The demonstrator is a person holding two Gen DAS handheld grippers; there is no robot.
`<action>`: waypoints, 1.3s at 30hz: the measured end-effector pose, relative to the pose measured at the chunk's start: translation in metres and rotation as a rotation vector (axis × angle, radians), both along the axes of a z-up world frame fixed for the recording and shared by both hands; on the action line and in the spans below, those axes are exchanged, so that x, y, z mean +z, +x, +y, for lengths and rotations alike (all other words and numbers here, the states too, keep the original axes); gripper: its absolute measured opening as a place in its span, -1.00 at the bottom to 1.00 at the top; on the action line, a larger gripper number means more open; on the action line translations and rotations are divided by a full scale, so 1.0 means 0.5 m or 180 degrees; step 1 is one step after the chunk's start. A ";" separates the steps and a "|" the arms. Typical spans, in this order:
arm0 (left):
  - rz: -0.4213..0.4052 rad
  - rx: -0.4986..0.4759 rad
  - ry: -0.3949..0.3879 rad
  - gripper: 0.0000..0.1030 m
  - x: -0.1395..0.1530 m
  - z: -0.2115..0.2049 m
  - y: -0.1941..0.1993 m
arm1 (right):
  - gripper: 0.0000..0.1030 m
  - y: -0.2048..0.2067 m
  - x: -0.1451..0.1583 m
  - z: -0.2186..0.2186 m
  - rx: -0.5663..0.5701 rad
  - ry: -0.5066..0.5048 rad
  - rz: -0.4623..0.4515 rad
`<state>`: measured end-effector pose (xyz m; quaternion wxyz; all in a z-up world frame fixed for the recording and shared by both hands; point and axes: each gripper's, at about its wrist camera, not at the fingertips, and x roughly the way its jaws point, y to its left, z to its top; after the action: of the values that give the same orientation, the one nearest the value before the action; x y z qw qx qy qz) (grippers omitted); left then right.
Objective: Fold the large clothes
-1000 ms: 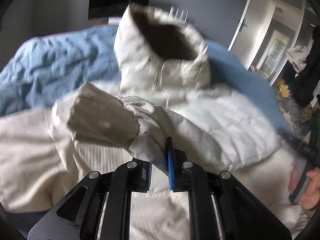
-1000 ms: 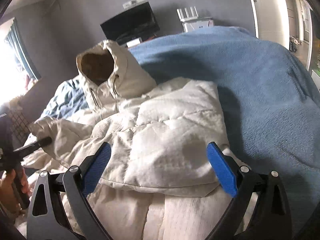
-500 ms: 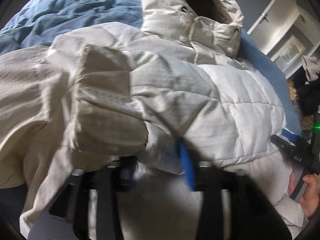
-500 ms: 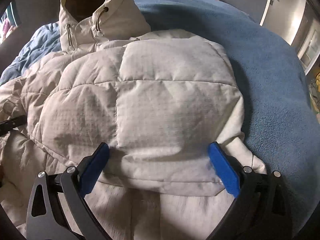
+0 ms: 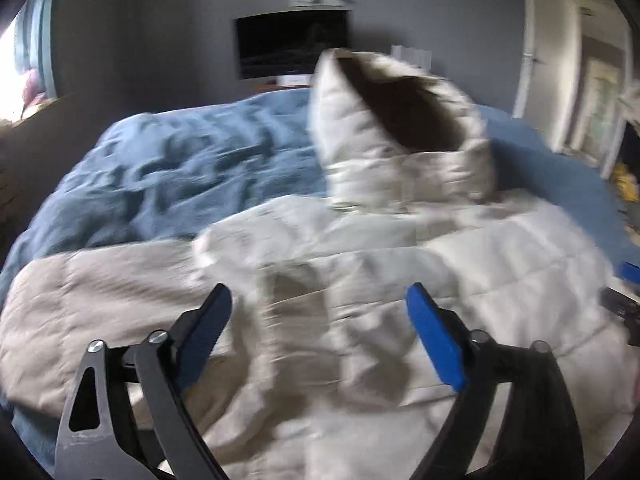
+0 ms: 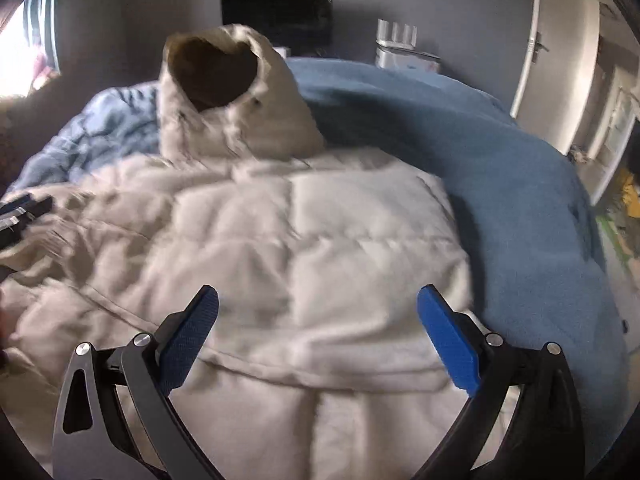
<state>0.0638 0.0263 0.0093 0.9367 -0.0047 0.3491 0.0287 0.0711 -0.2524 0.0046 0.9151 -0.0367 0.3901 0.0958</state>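
A cream quilted hooded jacket [image 5: 460,264] lies on a blue-covered bed, its hood [image 5: 400,132] standing up at the far end. Both sleeves lie folded over its body. My left gripper [image 5: 320,328] is open and empty, just above the crumpled left sleeve [image 5: 304,292]. In the right wrist view the jacket [image 6: 320,240] fills the middle, hood [image 6: 224,92] at the back. My right gripper [image 6: 316,328] is open and empty above the folded right sleeve. The left gripper's tip [image 6: 24,208] shows at the left edge there.
A blue blanket [image 6: 500,160] covers the bed around the jacket and is rumpled on the left [image 5: 160,176]. A dark screen [image 5: 292,44] hangs on the grey wall behind. A white door [image 6: 556,60] and a cluttered floor are on the right.
My left gripper let go of the left sleeve, opened wide and pulled back and up. The sleeve now lies across the jacket. My right gripper stayed open and tilted up.
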 end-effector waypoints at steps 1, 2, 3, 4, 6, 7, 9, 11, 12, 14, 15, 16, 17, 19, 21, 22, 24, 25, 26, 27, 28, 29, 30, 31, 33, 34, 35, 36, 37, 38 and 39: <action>0.0070 -0.0089 -0.0043 0.70 -0.008 -0.009 0.012 | 0.85 0.010 -0.001 0.006 0.0002 0.0012 0.0026; 0.0134 -0.0150 -0.0093 0.70 -0.016 -0.015 0.022 | 0.85 0.025 -0.007 0.009 -0.0011 0.0023 0.0086; 0.0220 -0.0227 -0.0165 0.70 -0.030 -0.022 0.032 | 0.85 0.039 -0.015 0.012 -0.0033 0.0048 0.0141; 0.0348 -0.0306 -0.0239 0.70 -0.049 -0.028 0.047 | 0.85 0.048 -0.021 0.012 -0.0046 0.0070 0.0179; 0.0522 -0.0361 -0.0195 0.70 -0.078 -0.041 0.061 | 0.85 0.067 -0.044 0.008 -0.0083 0.0083 0.0310; 0.0644 -0.0364 -0.0106 0.69 -0.098 -0.045 0.071 | 0.85 0.073 -0.058 0.007 -0.0099 0.0075 0.0377; 0.0787 -0.0354 -0.0077 0.70 -0.127 -0.042 0.075 | 0.86 0.090 -0.093 0.000 -0.0140 0.0070 0.0644; 0.0878 -0.0352 -0.0128 0.72 -0.148 -0.038 0.079 | 0.86 0.095 -0.113 0.001 -0.0131 0.0054 0.0768; 0.0883 -0.0359 -0.0121 0.74 -0.153 -0.039 0.081 | 0.86 0.097 -0.119 0.007 -0.0120 -0.0001 0.0780; 0.0886 -0.0383 -0.0042 0.77 -0.157 -0.046 0.079 | 0.86 0.103 -0.126 0.017 -0.0115 -0.0105 0.0787; 0.0883 -0.0391 -0.0021 0.78 -0.157 -0.049 0.077 | 0.86 0.105 -0.129 0.020 -0.0111 -0.0129 0.0791; 0.0878 -0.0396 -0.0017 0.79 -0.158 -0.051 0.076 | 0.86 0.106 -0.132 0.020 -0.0109 -0.0123 0.0804; 0.0855 -0.0400 -0.0035 0.79 -0.156 -0.050 0.072 | 0.86 0.105 -0.133 0.018 -0.0106 -0.0093 0.0814; 0.0796 -0.0403 -0.0079 0.79 -0.147 -0.046 0.064 | 0.86 0.103 -0.134 0.015 -0.0103 -0.0035 0.0818; 0.0648 -0.0384 -0.0132 0.84 -0.125 -0.038 0.047 | 0.86 0.100 -0.134 0.012 -0.0098 0.0015 0.0816; 0.0560 -0.0356 -0.0159 0.87 -0.112 -0.032 0.036 | 0.86 0.098 -0.133 0.010 -0.0091 0.0054 0.0805; 0.0489 -0.0330 -0.0216 0.87 -0.097 -0.023 0.026 | 0.86 0.100 -0.132 -0.005 -0.0081 0.0127 0.0795; 0.0479 -0.0322 -0.0255 0.87 -0.091 -0.019 0.021 | 0.86 0.098 -0.130 -0.008 -0.0080 0.0161 0.0789; 0.0484 -0.0299 -0.0284 0.87 -0.087 -0.013 0.016 | 0.86 0.097 -0.129 -0.009 -0.0076 0.0168 0.0782; 0.0488 -0.0263 -0.0289 0.87 -0.082 -0.010 0.011 | 0.86 0.095 -0.127 -0.008 -0.0073 0.0173 0.0769; 0.0482 -0.0230 -0.0294 0.87 -0.078 -0.006 0.006 | 0.86 0.090 -0.123 -0.010 -0.0063 0.0206 0.0730; 0.0464 -0.0192 -0.0311 0.87 -0.073 -0.001 0.001 | 0.86 0.086 -0.119 -0.013 -0.0059 0.0240 0.0698; 0.0450 -0.0163 -0.0328 0.87 -0.069 0.005 0.000 | 0.86 0.082 -0.114 -0.018 -0.0061 0.0292 0.0660; 0.0433 -0.0136 -0.0337 0.87 -0.063 0.010 -0.002 | 0.86 0.074 -0.109 -0.031 -0.0063 0.0340 0.0636; 0.0405 -0.0092 -0.0318 0.87 -0.054 0.019 -0.004 | 0.86 0.069 -0.103 -0.043 -0.0075 0.0454 0.0590; 0.0387 -0.0079 -0.0296 0.87 -0.047 0.023 -0.008 | 0.86 0.064 -0.098 -0.050 -0.0083 0.0539 0.0566; 0.0376 -0.0071 -0.0255 0.87 -0.039 0.026 -0.012 | 0.86 0.061 -0.095 -0.057 -0.0085 0.0615 0.0558; 0.0361 -0.0058 -0.0199 0.87 -0.029 0.030 -0.015 | 0.86 0.059 -0.093 -0.061 -0.0088 0.0659 0.0560; 0.0326 -0.0035 -0.0090 0.87 -0.011 0.037 -0.022 | 0.86 0.057 -0.091 -0.065 -0.0089 0.0711 0.0562; 0.0288 0.0014 -0.0007 0.87 0.005 0.047 -0.030 | 0.86 0.055 -0.089 -0.068 -0.0087 0.0750 0.0563; 0.0264 0.0065 0.0026 0.87 0.017 0.056 -0.033 | 0.86 0.054 -0.087 -0.066 -0.0086 0.0767 0.0562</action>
<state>0.0473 0.0543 0.0179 0.9210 -0.0033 0.3874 0.0399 0.0982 -0.2852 -0.0388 0.8762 0.0873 0.4552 0.1323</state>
